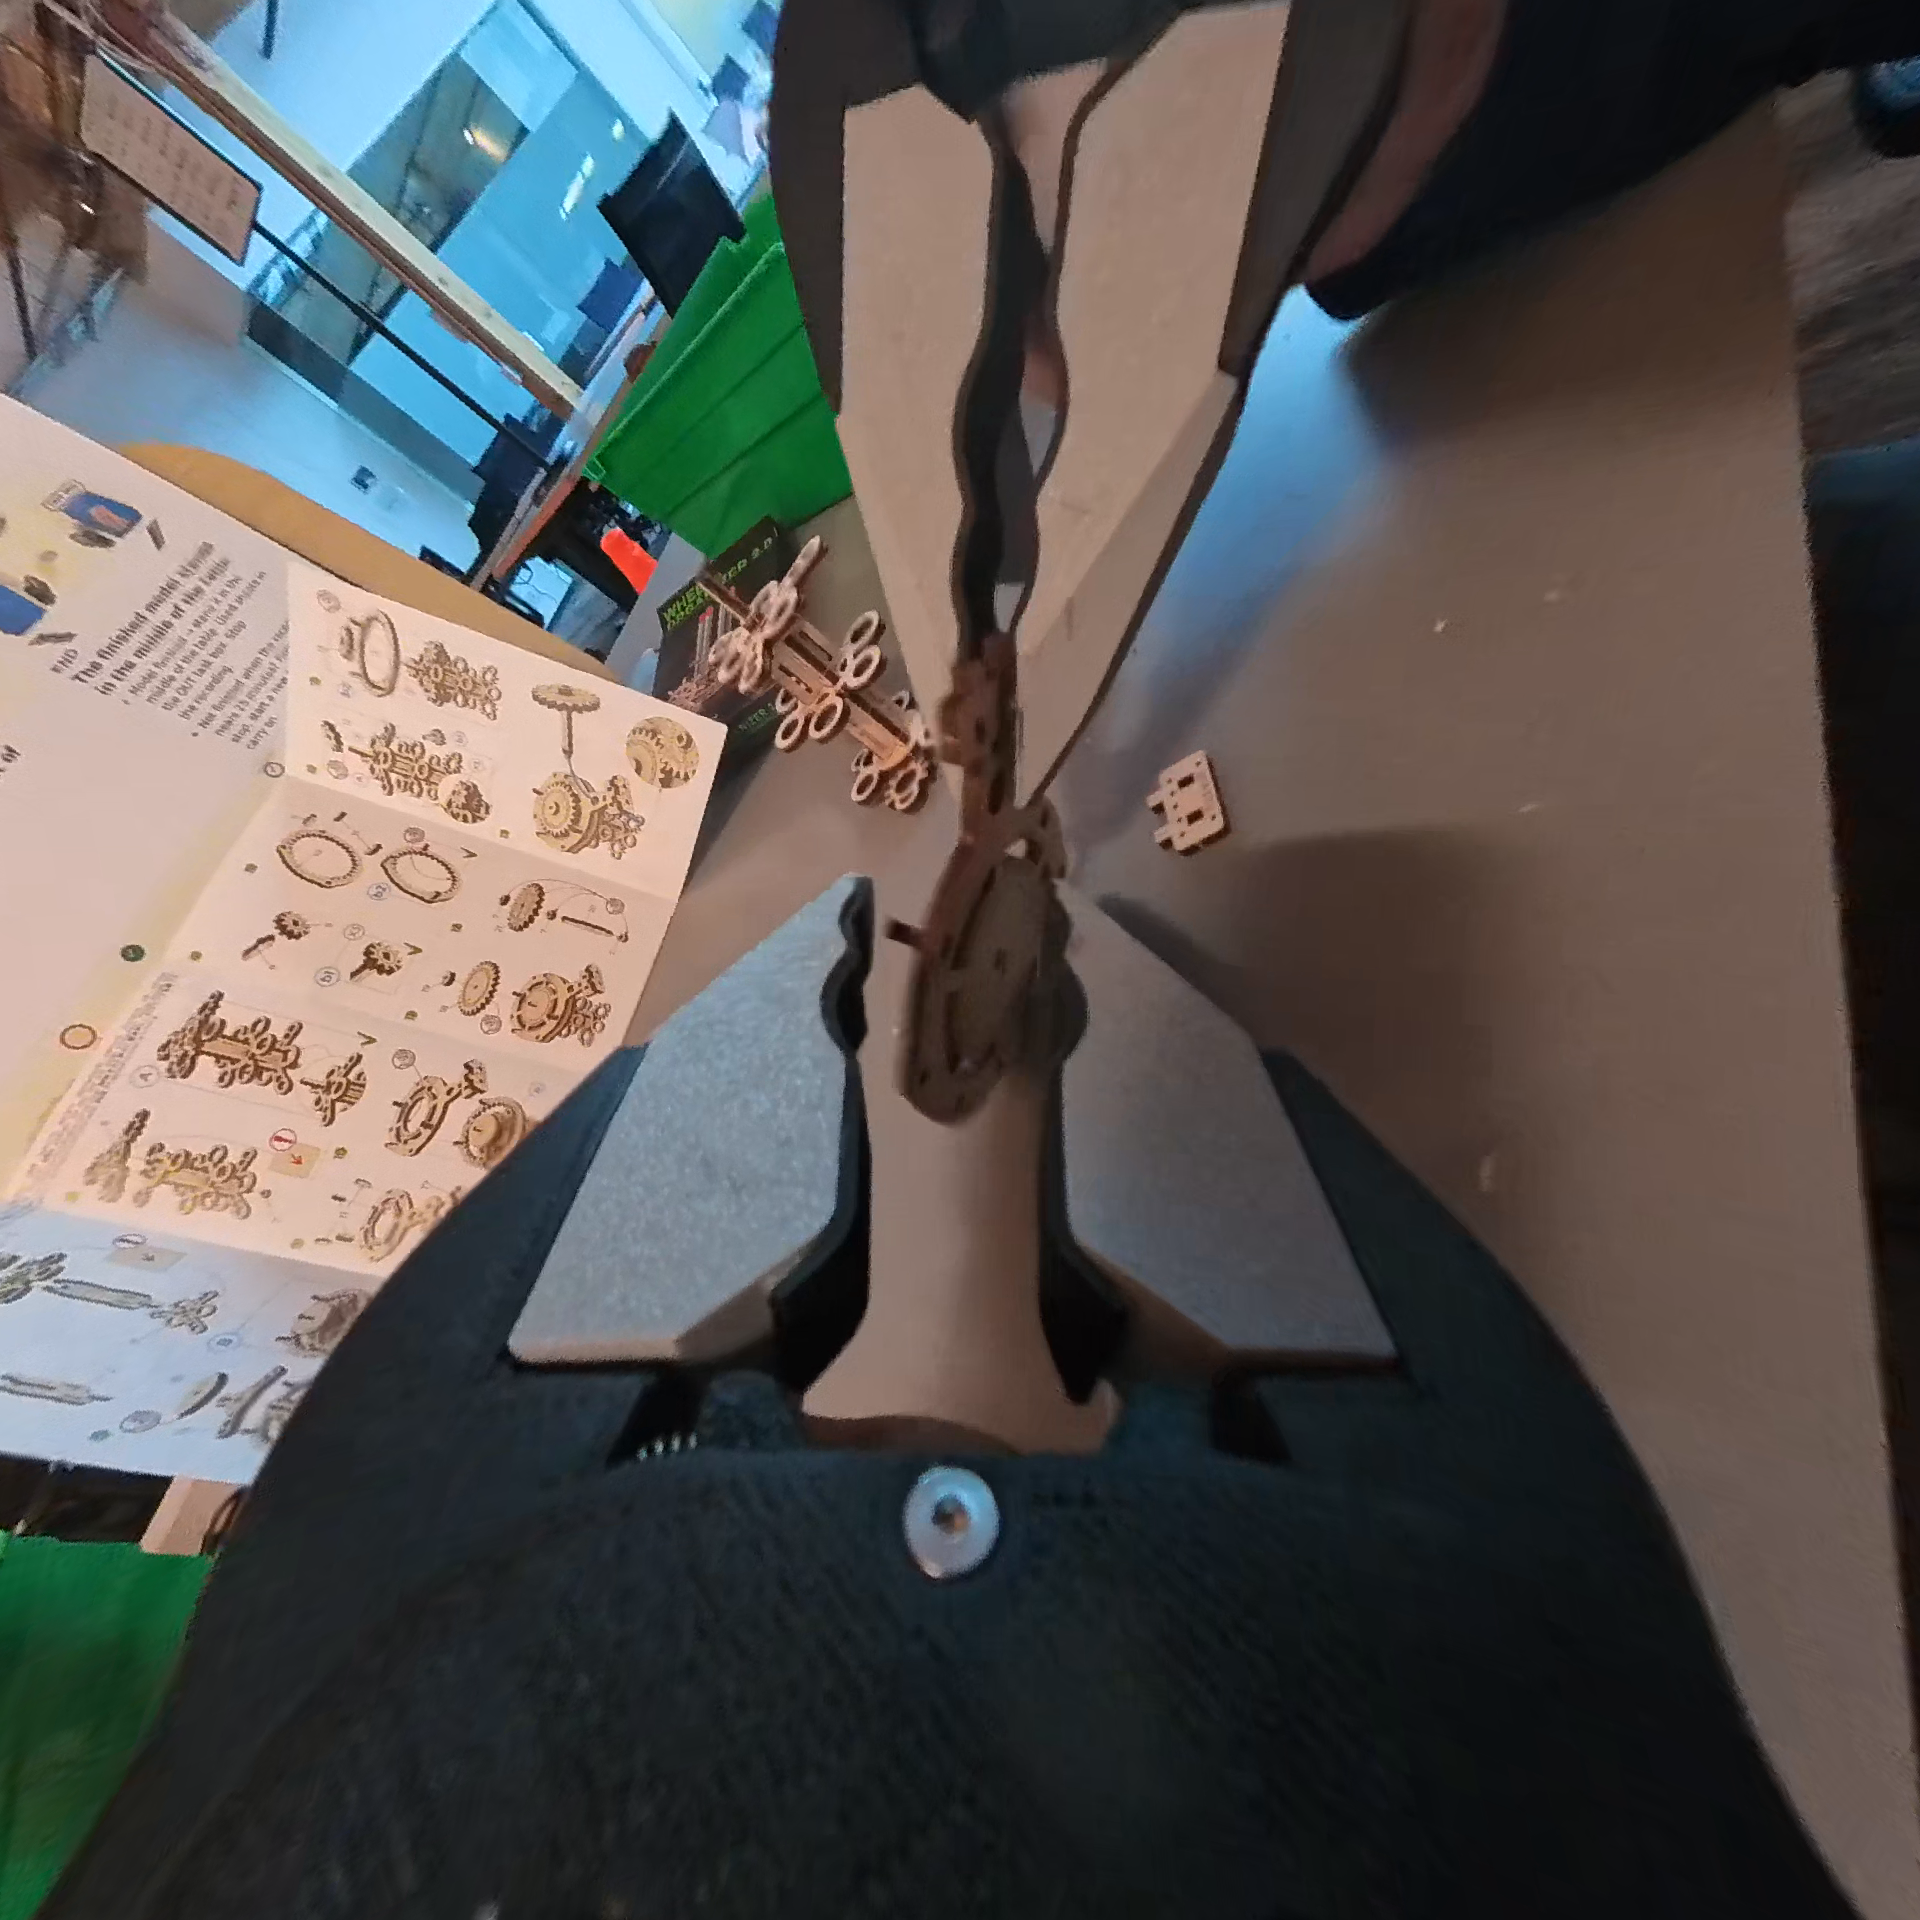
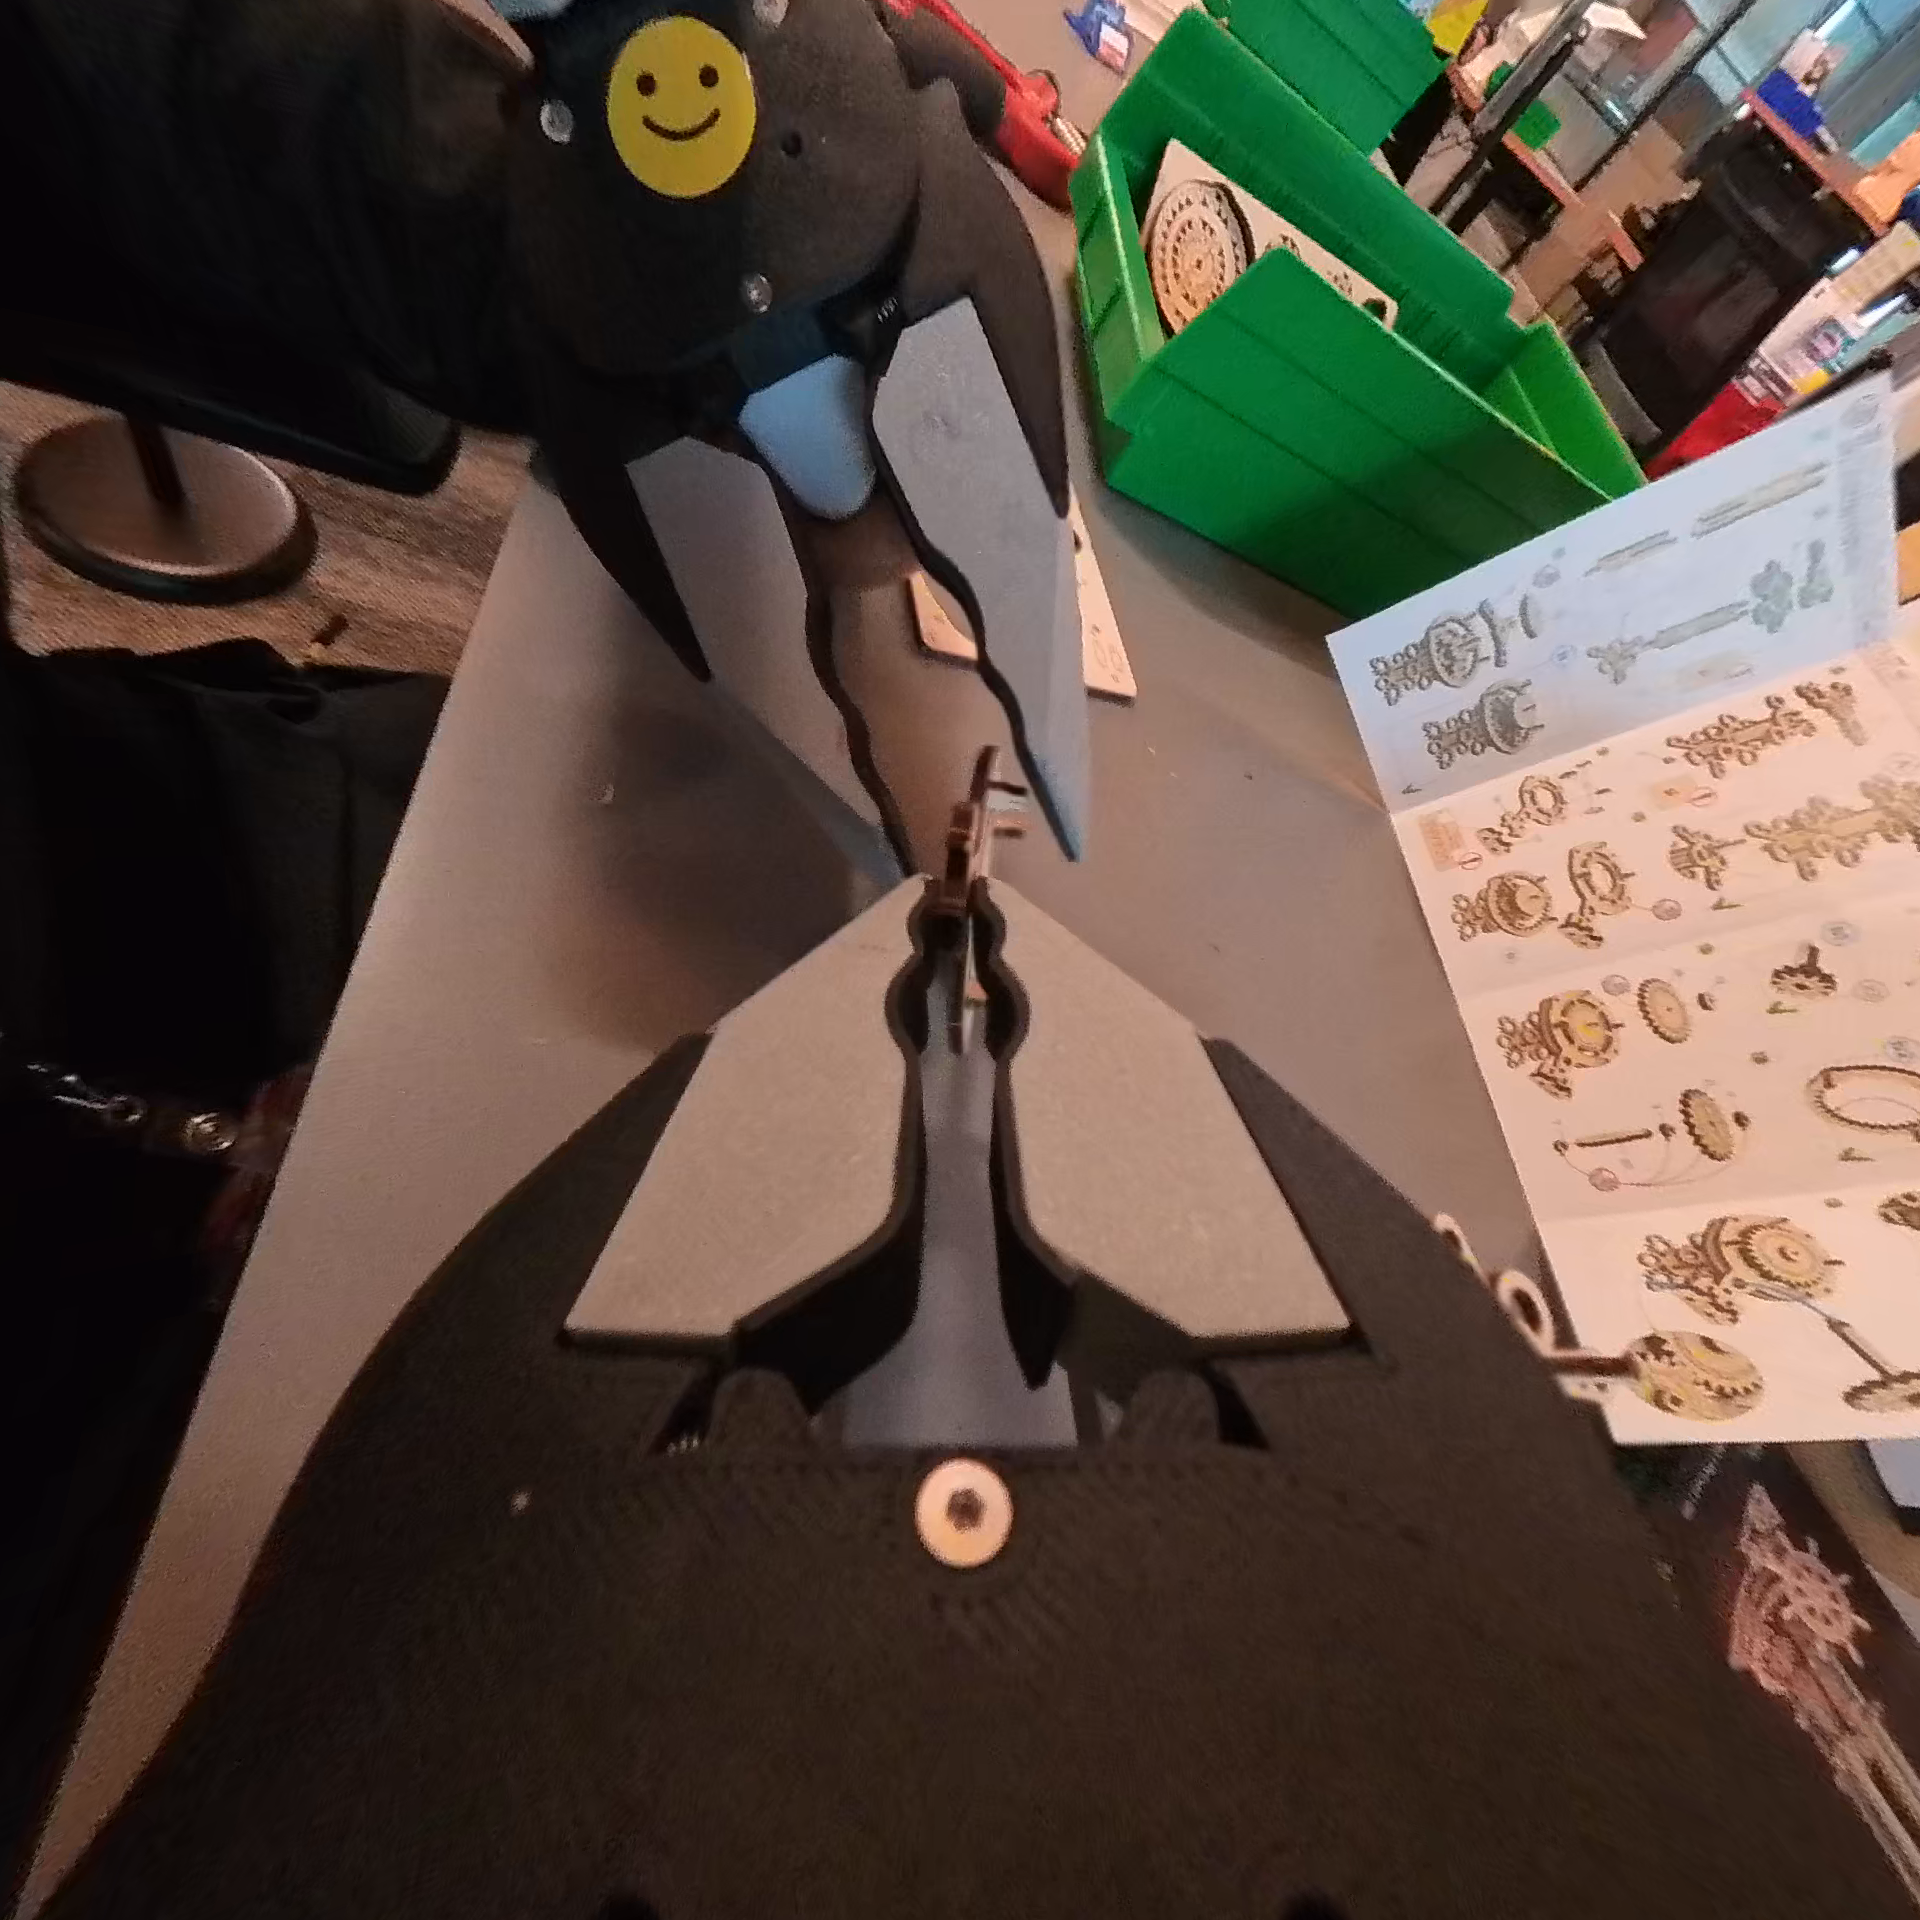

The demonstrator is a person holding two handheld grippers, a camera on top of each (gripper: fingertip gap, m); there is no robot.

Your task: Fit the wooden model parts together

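Two grippers met nose to nose over the grey surface [image 1: 1455, 935], mid-join as I read it. My right gripper [image 2: 951, 904] had its fingers pressed nearly together, pinching a thin slotted wooden strip [image 2: 961, 842] at the tips. In the left wrist view that strip ran down into a round wooden disc assembly [image 1: 982, 997], which sat between the left gripper [image 1: 961, 914] fingers. Those were spread with a clear gap; I couldn't tell whether either pad touched the disc.

My judgement: strip was being seated into the disc. Next move needed the left fingers to close on the disc and brace it while the right pushed straight along the slot, without twisting.

Hard to read: the joint itself was blurred and edge-on. A small loose wooden piece [image 1: 1190, 805] and a part-built flowered shaft [image 1: 831, 696] lay farther off; instruction sheet [image 1: 364, 914] alongside.
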